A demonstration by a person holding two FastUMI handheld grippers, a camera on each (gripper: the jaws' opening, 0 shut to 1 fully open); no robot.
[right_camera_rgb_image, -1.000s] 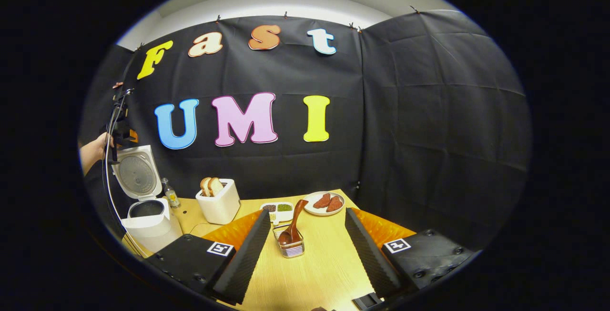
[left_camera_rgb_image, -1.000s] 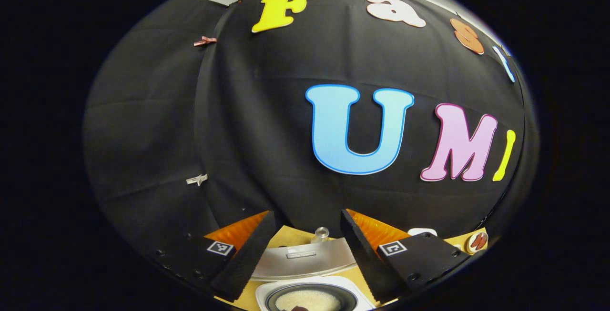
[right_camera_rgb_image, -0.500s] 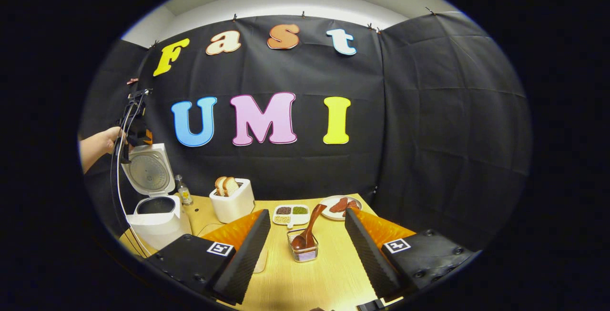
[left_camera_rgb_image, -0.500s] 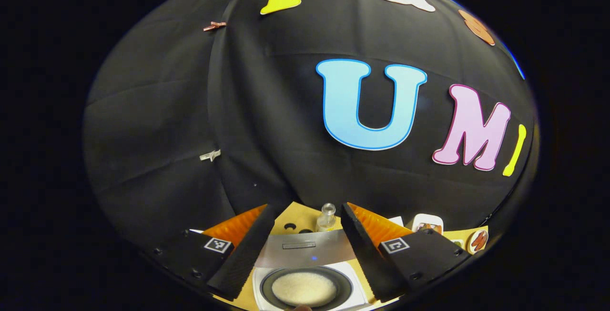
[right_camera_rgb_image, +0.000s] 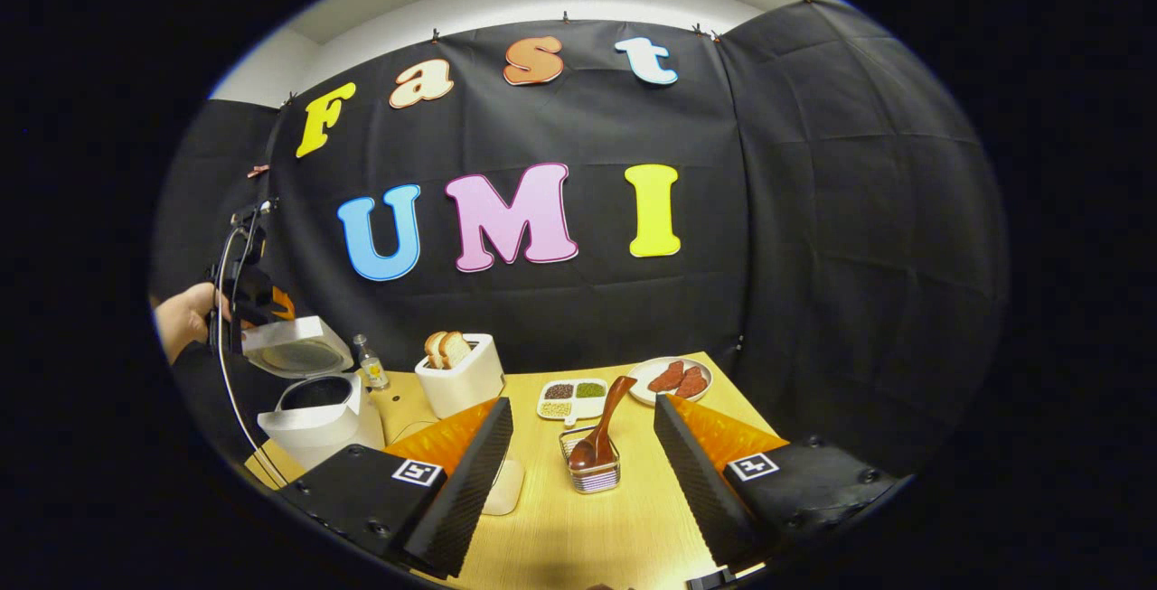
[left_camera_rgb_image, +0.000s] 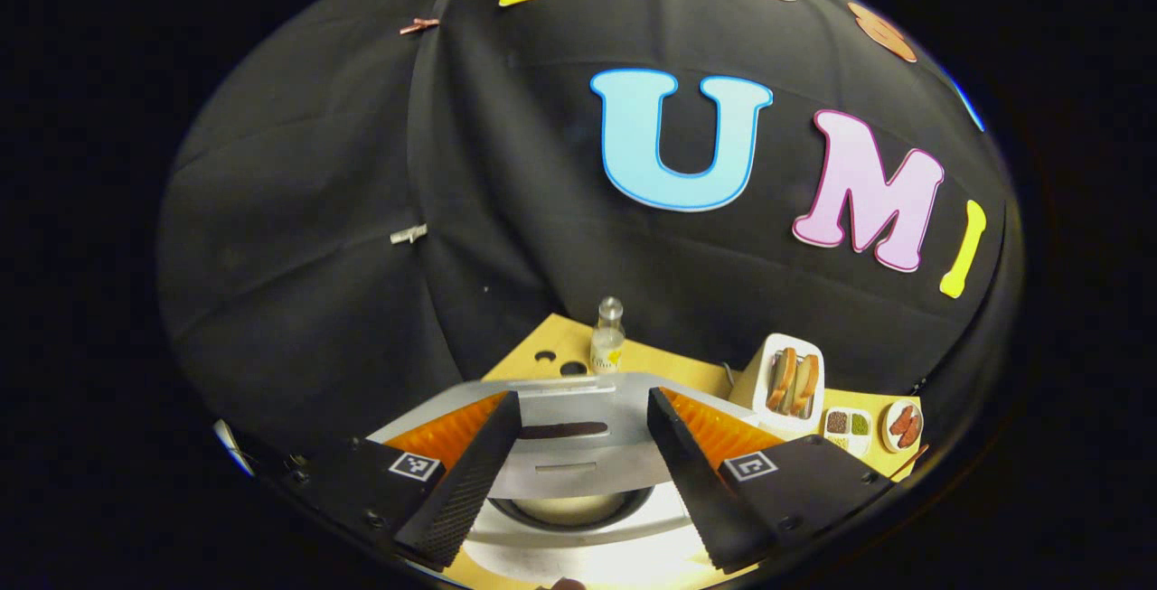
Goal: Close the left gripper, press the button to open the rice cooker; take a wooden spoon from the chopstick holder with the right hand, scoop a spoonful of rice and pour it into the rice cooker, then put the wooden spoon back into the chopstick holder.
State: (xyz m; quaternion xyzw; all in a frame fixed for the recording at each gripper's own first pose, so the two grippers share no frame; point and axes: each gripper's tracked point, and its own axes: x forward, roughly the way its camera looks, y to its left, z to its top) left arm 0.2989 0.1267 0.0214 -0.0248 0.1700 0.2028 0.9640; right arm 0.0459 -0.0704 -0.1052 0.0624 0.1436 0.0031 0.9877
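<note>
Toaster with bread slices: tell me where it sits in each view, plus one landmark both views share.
Left gripper view: the toaster is at lower right, past the right finger.
Right gripper view: the toaster is left of centre, at the table's back.
Shared landmark: the small glass bottle, between rice cooker and toaster.

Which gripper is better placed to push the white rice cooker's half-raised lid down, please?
Left. The left gripper is right at the half-raised lid of the white rice cooker. The right gripper hangs open over the table, facing the small chopstick holder, well apart from the cooker.
</note>
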